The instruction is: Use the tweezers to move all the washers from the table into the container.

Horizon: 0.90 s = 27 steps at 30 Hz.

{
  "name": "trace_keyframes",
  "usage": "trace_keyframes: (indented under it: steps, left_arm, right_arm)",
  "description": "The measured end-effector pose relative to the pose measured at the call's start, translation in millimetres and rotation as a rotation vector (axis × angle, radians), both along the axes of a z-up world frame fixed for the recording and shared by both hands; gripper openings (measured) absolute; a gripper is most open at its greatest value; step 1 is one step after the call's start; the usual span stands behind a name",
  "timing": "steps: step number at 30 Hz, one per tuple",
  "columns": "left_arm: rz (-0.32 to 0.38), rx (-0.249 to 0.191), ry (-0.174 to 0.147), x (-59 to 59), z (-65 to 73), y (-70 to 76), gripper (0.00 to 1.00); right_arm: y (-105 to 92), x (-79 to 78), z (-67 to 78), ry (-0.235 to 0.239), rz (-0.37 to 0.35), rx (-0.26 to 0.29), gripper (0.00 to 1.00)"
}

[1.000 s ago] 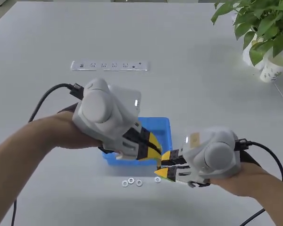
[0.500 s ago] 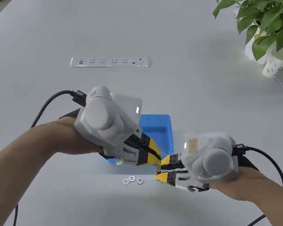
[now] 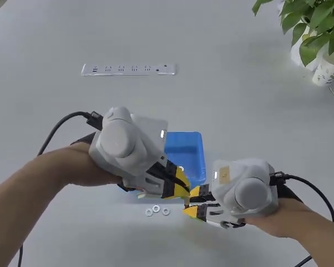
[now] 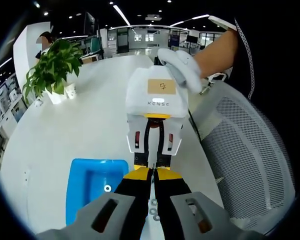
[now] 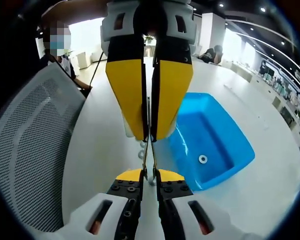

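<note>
You are pinching the tweezers (image 5: 149, 142) at both ends. The left gripper (image 3: 181, 189) is pressing its jaws together on one end, and the right gripper (image 3: 190, 204) is doing the same on the other. Their long axis is running gripper to gripper. Three washers (image 3: 156, 210) are lying in a short row on the table (image 3: 239, 100), just off the near edge of the blue container (image 3: 197, 161). They are sitting beside and below the tweezers, on the left gripper's side. One washer in the container (image 5: 203, 159) is already lying flat. In my judgement nothing is obstructing the reach, with the power strip (image 3: 128, 69) and plant (image 3: 312, 33) well apart.
</note>
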<state>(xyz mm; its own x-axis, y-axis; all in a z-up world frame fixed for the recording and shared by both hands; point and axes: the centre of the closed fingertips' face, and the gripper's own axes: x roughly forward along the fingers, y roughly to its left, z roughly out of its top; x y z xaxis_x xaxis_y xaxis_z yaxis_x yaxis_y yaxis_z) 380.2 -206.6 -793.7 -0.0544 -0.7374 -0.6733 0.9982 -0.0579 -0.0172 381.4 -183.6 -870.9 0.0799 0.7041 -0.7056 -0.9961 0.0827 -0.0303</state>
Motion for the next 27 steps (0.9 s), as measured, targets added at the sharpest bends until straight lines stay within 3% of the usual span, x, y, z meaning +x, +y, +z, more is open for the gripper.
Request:
trace_keyframes:
  steps: [27]
  left_arm:
    - [0.015,-0.006,0.017,4.5,-0.8,-1.9,0.06]
  right_arm:
    - [-2.6,2.0,-4.4,0.012,-0.014,-0.003,0.12]
